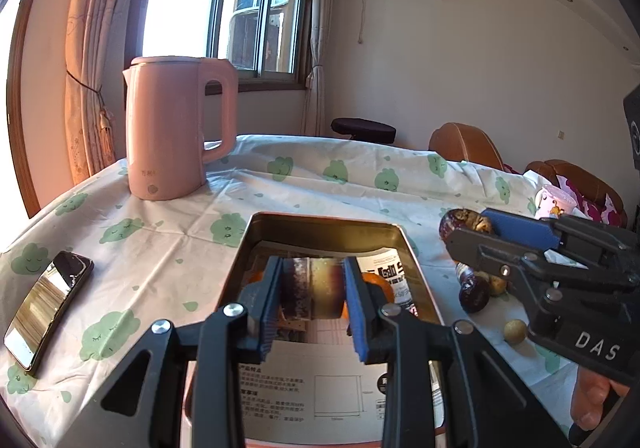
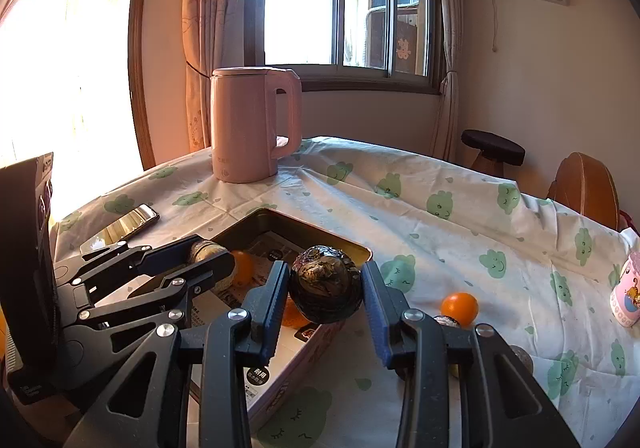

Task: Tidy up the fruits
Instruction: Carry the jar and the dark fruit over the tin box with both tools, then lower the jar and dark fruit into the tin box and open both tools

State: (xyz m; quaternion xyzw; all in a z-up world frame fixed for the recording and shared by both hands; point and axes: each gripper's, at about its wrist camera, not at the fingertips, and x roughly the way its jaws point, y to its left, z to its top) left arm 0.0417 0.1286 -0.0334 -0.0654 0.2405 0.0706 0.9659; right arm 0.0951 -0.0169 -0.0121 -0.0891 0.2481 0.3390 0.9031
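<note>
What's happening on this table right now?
A person with two handheld grippers is sorting fruit into a metal tin. The left gripper holds a dark fruit over the tin, where oranges already lie. The right gripper brackets a dark mangosteen at the tin's edge. Another orange waits on the tablecloth.

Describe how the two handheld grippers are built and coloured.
Both the left gripper and right gripper are matte black plastic linkages with silver pivot bolts and ribbed blue finger pads. The right one's body bears white "DAS" lettering.
</note>
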